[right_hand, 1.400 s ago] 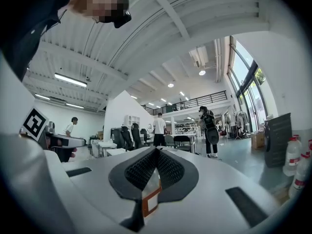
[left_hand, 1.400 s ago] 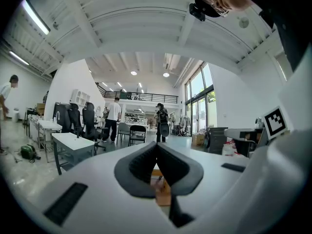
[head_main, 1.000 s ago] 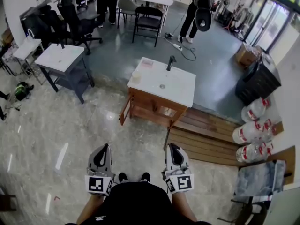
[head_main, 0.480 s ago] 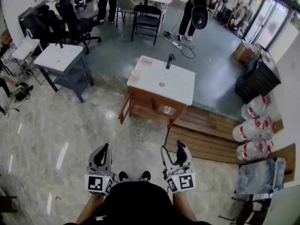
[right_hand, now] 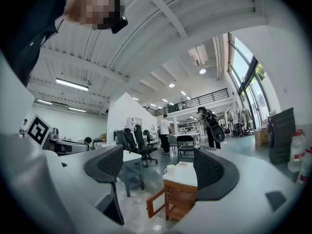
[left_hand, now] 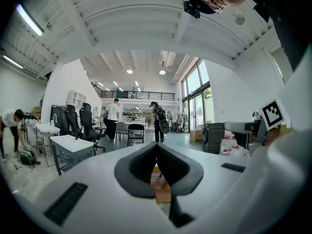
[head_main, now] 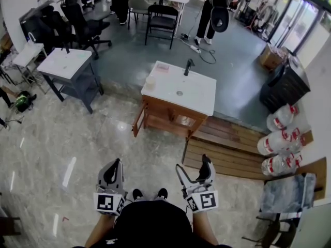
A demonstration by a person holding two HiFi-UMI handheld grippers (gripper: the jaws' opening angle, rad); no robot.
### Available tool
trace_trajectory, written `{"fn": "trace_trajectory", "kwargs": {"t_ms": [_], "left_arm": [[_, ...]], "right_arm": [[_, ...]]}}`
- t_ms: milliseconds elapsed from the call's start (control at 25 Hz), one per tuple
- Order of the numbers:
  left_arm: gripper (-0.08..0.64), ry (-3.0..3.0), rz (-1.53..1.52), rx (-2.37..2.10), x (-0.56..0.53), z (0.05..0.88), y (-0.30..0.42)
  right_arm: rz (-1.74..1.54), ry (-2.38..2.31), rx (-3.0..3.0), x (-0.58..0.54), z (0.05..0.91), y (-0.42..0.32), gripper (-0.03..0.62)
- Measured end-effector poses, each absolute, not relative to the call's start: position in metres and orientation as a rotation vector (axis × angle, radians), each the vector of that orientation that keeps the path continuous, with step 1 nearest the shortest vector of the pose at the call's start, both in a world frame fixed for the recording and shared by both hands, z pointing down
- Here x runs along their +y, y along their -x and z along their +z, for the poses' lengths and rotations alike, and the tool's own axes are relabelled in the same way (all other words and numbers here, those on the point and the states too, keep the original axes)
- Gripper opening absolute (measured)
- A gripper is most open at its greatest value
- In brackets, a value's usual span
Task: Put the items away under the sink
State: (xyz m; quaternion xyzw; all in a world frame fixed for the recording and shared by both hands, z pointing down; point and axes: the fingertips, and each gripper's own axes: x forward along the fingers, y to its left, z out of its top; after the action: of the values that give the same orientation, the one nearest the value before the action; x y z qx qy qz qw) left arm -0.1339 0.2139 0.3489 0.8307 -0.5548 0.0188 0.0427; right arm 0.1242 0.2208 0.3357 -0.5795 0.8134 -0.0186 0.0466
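Note:
A sink cabinet (head_main: pixel 201 99) with a white top and a wooden base stands a few steps ahead of me. Its left door (head_main: pixel 137 123) hangs open. On the top are a black faucet (head_main: pixel 189 67), a white cup (head_main: pixel 150 84) and a flat pinkish item (head_main: pixel 163 69). Both grippers are held low in front of my body, far short of the cabinet. My left gripper (head_main: pixel 114 163) is shut with nothing in it; its pads meet in the left gripper view (left_hand: pixel 157 150). My right gripper (head_main: pixel 194 164) is open and empty. It frames the cabinet (right_hand: pixel 187 177), cup (right_hand: pixel 170 170) and open door (right_hand: pixel 155 202).
Wooden planks (head_main: pixel 227 149) lie on the floor right of the cabinet, with water jugs (head_main: pixel 282 138) and a black bin (head_main: pixel 284 89) beyond. A grey table (head_main: pixel 67 65) and office chairs (head_main: pixel 77 19) stand at the left. People (head_main: pixel 213 9) stand at the back.
My right gripper has gone from shut to wide open and lifted slightly. The left gripper has stayed shut and still.

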Motion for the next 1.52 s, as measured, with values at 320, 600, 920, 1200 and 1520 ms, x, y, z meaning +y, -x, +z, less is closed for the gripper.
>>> {"fn": "trace_trajectory", "kwargs": {"t_ms": [320, 600, 920, 1200, 1520], "left_arm": [[0.008, -2.537, 0.039, -1.693, 0.214, 0.349, 0.154], [0.008, -2.558, 0.026, -1.671, 0.213, 0.351, 0.180], [0.008, -2.548, 0.017, -1.666, 0.211, 0.355, 0.203], [0.008, -2.521, 0.008, -1.686, 0.194, 0.361, 0.214], [0.008, -2.526, 0.045, -1.691, 0.150, 0.367, 0.213]], "right_arm": [[-0.044, 1.806, 2.468, 0.224, 0.334, -0.112, 0.440], [-0.014, 1.833, 2.454, 0.227, 0.332, -0.090, 0.440], [-0.008, 1.839, 2.448, 0.225, 0.326, -0.068, 0.440], [-0.004, 1.833, 2.458, 0.208, 0.325, -0.063, 0.440], [-0.020, 1.804, 2.450, 0.152, 0.336, -0.060, 0.440]]}}
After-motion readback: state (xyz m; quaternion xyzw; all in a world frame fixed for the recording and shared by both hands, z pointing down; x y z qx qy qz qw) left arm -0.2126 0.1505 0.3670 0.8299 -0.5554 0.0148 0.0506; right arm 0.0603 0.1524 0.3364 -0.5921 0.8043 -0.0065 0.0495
